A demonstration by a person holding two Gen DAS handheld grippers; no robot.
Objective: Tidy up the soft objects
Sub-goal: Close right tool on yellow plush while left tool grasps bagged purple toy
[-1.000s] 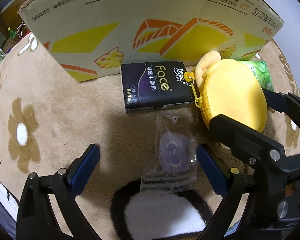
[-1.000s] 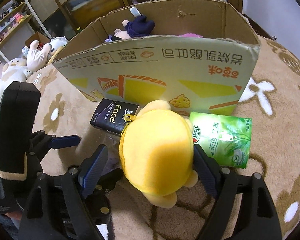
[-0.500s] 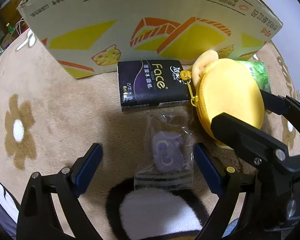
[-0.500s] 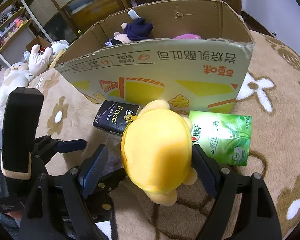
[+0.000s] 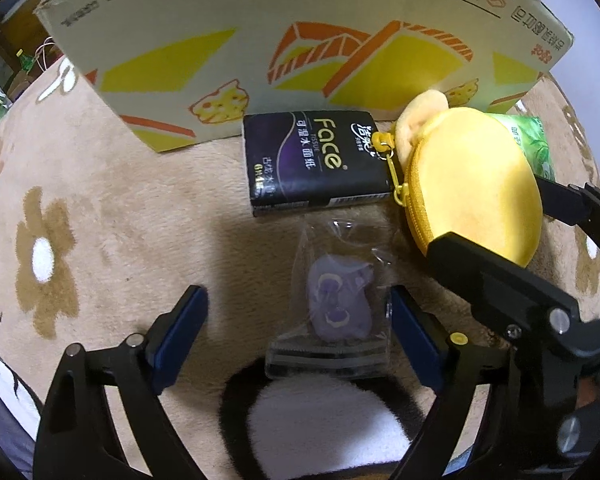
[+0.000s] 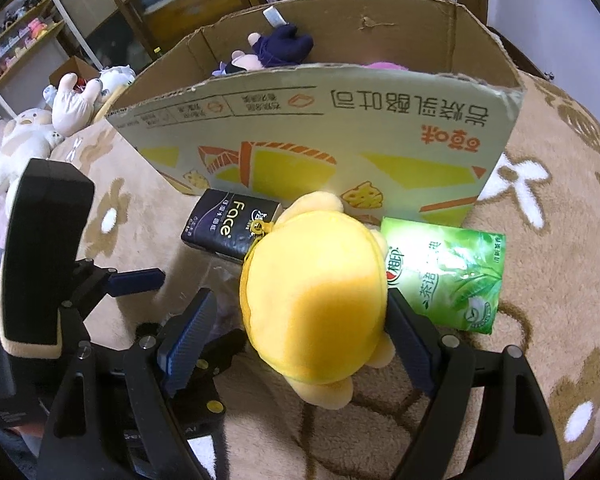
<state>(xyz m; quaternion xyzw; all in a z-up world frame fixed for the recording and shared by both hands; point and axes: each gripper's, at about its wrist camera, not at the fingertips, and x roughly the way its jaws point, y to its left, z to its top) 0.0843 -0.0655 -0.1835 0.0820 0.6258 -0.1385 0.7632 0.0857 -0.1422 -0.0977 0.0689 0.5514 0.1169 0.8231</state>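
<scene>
Jaws of the left gripper [image 5: 296,320], closing, are still clear of the clear plastic bag with a purple charm [image 5: 338,308], lengthwise towards the printed cardboard box [image 5: 300,40]; the right gripper [image 6: 300,320] is perhaps touching the round yellow plush pouch [image 6: 316,304].

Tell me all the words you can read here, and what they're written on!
"Face": on the black tissue pack, with "TISSUE" small beneath it.
Chinese characters beside "Face": too small to read surely.
Large orange and dark Chinese print, upside down: on the cardboard box; I cannot read it reliably.
Chinese print on the green tissue pack: glare-blurred.
Yellow plush pouch: no text.
</scene>
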